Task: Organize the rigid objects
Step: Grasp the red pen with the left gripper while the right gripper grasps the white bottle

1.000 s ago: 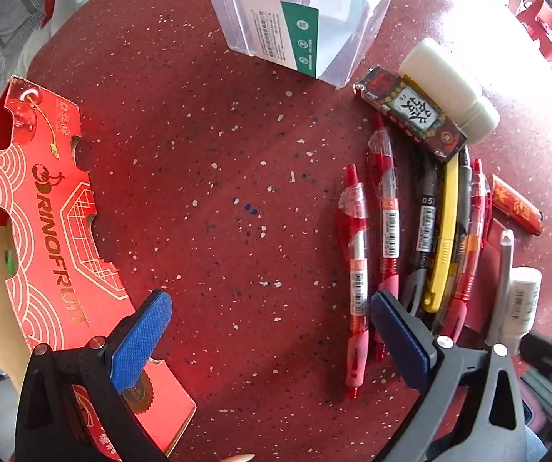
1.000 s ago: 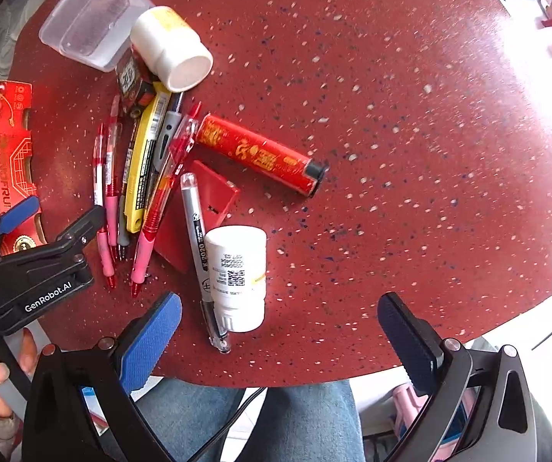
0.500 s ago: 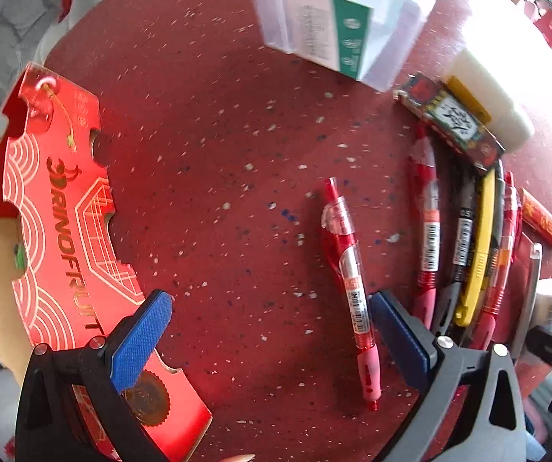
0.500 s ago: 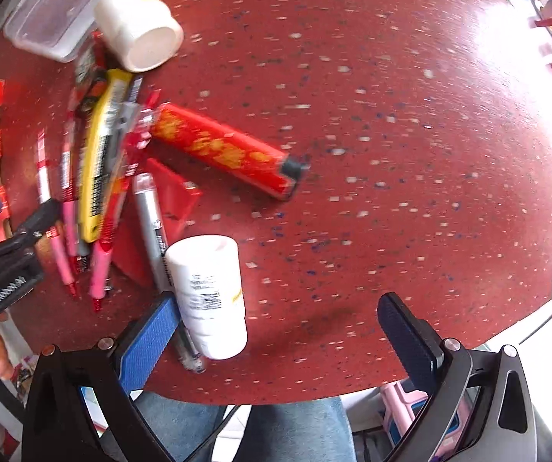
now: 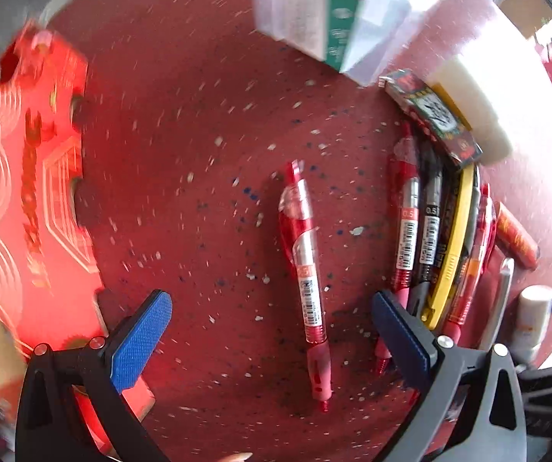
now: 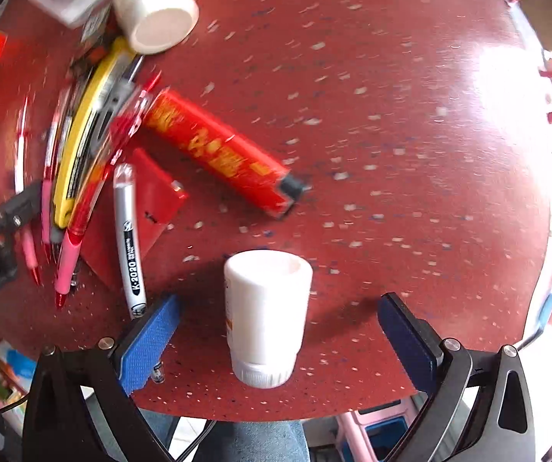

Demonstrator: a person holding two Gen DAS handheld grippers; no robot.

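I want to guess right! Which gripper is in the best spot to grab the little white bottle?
The right gripper. Its open jaws sit on either side of the white bottle, while the left gripper hangs over a red pen.

bottle (image 6: pixel 267 319) lies on table (image 6: pixel 410 154), between right gripper's (image 6: pixel 276 331) fingers | marker (image 6: pixel 129 238) just left of bottle | lighter (image 6: pixel 218 154) behind bottle | single pen (image 5: pixel 306 269) between left gripper's (image 5: pixel 272 331) fingers – apart from pen row (image 5: pixel 434 231) at its right | box (image 5: pixel 337 15) behind pens
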